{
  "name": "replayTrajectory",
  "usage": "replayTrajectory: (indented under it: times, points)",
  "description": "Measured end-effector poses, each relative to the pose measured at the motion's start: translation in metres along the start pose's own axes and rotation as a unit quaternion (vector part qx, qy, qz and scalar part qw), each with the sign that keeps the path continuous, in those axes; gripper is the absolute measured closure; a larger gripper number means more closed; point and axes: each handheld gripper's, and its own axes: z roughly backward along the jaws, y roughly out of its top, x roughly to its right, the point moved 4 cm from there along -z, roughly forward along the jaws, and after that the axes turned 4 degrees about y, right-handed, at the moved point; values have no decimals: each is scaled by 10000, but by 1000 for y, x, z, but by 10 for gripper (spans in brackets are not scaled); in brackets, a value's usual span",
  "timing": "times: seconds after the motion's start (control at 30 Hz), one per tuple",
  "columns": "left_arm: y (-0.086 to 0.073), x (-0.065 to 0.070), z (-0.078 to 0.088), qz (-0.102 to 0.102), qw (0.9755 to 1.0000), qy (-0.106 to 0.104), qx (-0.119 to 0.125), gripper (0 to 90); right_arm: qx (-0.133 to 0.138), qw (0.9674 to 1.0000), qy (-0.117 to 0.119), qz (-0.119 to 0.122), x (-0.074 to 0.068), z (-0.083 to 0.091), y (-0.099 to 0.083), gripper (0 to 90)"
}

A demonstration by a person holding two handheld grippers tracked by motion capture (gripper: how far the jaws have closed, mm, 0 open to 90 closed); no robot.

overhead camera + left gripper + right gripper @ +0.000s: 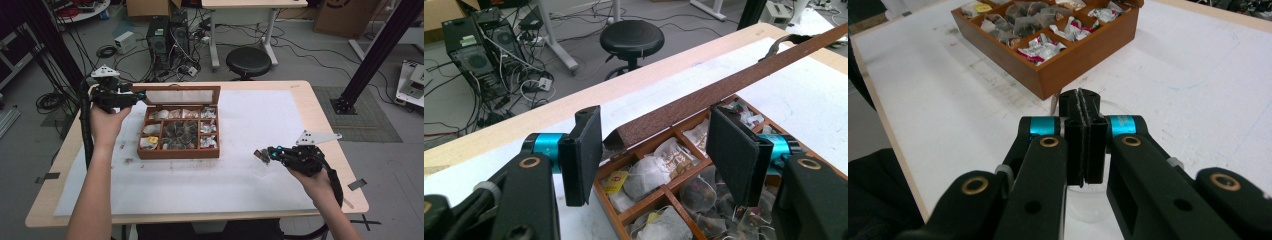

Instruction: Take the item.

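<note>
In the lower right of the high view, the right gripper (pixel 263 155) has its jaws pressed together on a thin tea bag (pixel 260 154). Farther up at center, the wooden box (pixel 178 153) lies open; at upper left the left gripper (pixel 140 95), jaws spread, straddles its lid (pixel 182 95).

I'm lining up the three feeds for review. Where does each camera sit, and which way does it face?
High view: above the person's side, looking forward and down on the table; both forearms show.
Left gripper view: rides the left tongs, looking over the raised lid toward the floor beyond.
Right gripper view: rides the right tongs, shut, facing across the table.
All three share the wooden tea box.
</note>
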Motion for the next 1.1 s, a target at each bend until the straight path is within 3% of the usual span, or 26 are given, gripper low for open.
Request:
replayTrajectory:
  times: [0.5,1.1]
  points:
    - [0,0,0,-5,10000,3,-6,397,-109,9999,-14,-80,4,-3,-5,895]
    - [-1,0,0,-8,10000,6,2,397,18,9999,-64,-125,4,-1,0,775]
